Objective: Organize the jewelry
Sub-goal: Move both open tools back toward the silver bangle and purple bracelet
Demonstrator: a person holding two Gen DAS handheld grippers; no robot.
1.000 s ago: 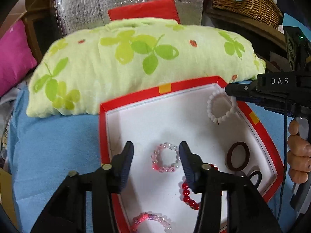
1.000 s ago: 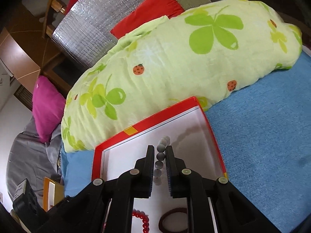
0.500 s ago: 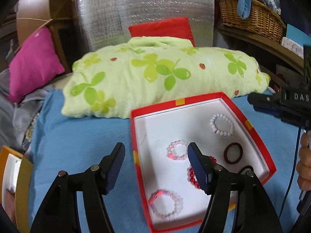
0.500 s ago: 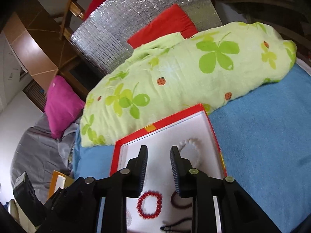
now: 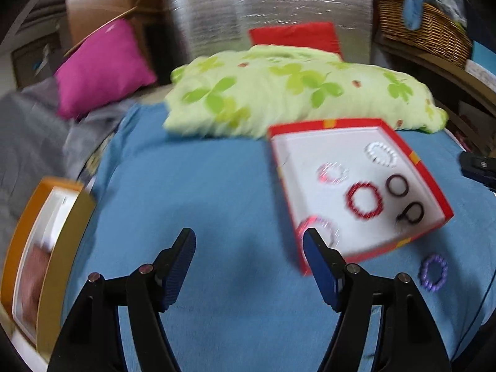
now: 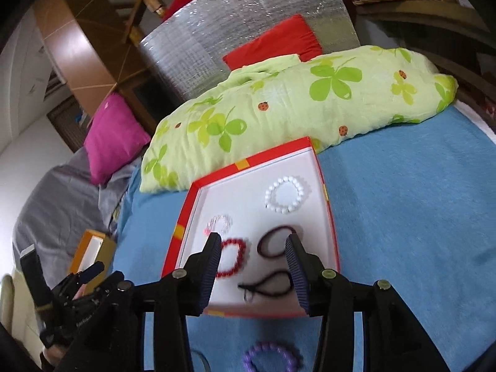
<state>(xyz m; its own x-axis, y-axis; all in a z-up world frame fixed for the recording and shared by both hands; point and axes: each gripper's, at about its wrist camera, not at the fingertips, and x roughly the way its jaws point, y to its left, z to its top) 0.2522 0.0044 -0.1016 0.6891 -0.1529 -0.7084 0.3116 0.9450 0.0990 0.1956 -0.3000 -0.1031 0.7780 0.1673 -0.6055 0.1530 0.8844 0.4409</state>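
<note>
A red-rimmed white box [image 5: 328,123] lies on the blue cover. In it are a white bead bracelet [image 5: 381,154], two pink bracelets [image 5: 332,173], a red bead bracelet [image 5: 365,200] and two dark hair ties [image 5: 397,185]. A purple bracelet [image 5: 433,272] lies on the cover just outside the near edge. My left gripper [image 5: 249,241] hangs over bare cover left of the box, jaws opening and empty. My right gripper [image 6: 253,245] hovers above the box's [image 6: 248,162] near half, jaws opening, gripping nothing. The white bracelet [image 6: 284,194] lies loose beyond it.
A green leaf-print pillow [image 5: 294,93] lies right behind the box. A pink cushion [image 5: 102,68] and grey cloth are at the left. An orange box [image 5: 46,248] sits at the cover's left edge. A wicker basket [image 5: 424,28] stands at the back right.
Both grippers have drawn back from the box and opened wider. The right one let go of the white bracelet, which now lies in the box. The left one shifted left.
</note>
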